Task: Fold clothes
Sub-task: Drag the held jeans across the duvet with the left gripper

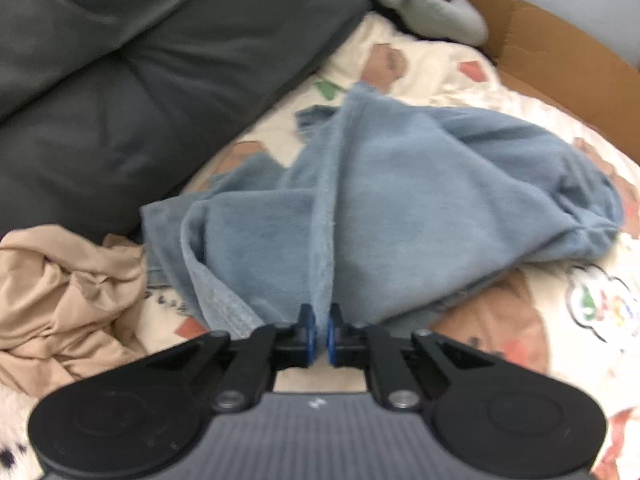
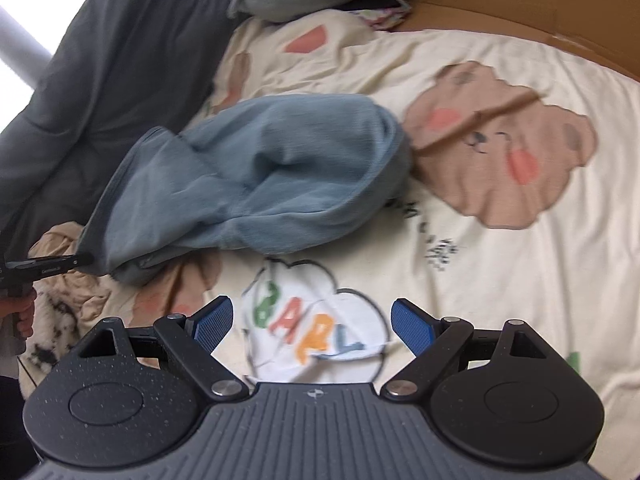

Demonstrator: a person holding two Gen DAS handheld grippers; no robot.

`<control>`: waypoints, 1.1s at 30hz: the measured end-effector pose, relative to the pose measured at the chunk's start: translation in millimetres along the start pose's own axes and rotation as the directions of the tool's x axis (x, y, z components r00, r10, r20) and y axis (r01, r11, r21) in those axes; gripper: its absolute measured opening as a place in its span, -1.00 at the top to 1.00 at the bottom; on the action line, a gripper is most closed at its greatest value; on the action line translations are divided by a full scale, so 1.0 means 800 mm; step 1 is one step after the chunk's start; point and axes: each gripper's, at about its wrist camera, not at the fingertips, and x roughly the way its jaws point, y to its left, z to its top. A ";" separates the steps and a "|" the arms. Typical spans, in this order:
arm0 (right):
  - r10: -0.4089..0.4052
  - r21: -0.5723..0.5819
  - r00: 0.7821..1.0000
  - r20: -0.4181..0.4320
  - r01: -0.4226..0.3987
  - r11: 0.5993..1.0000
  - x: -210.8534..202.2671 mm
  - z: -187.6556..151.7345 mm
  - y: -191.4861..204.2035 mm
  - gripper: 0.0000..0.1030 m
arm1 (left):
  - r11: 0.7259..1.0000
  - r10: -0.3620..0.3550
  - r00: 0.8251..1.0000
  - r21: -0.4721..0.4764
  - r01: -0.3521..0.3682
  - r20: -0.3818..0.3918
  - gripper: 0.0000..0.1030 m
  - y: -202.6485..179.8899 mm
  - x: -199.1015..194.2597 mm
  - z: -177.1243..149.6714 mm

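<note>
Between the left tool's (image 1: pixel 320 332) blue pads, a fleecy blue garment's (image 1: pixel 400 200) edge is pinched; right tool (image 2: pixel 312 326) gapes.

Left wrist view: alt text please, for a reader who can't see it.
The left hand-held gripper is shut on a fold of a blue fleece garment lying rumpled on a cartoon-print bedsheet. A beige garment is bunched at left, below a dark grey cushion.

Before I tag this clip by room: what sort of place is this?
Probably a bedroom: a bear-print bedsheet is the work surface, a grey quilt lies bunched beside it, and a blue garment lies on top.
</note>
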 end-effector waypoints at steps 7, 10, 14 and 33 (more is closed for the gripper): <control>0.026 -0.019 1.000 -0.017 -0.027 0.999 0.003 -0.004 0.018 -0.74 | 0.995 -0.096 0.995 0.014 0.096 -0.023 0.90 -0.030 -0.018 -0.010; 0.033 -0.018 0.999 -0.028 -0.033 0.999 0.005 -0.007 0.022 -0.74 | 0.990 -0.143 0.989 -0.004 0.143 -0.035 0.90 -0.045 -0.025 -0.012; 0.044 -0.028 0.998 -0.040 -0.045 0.999 0.007 -0.011 0.028 -0.74 | 0.975 -0.221 0.974 -0.005 0.221 -0.047 0.90 -0.070 -0.031 -0.013; 0.129 -0.047 0.989 -0.065 -0.133 0.990 0.008 -0.028 0.050 -0.74 | 0.838 -0.534 0.845 -0.146 0.526 -0.024 0.91 -0.182 -0.027 0.024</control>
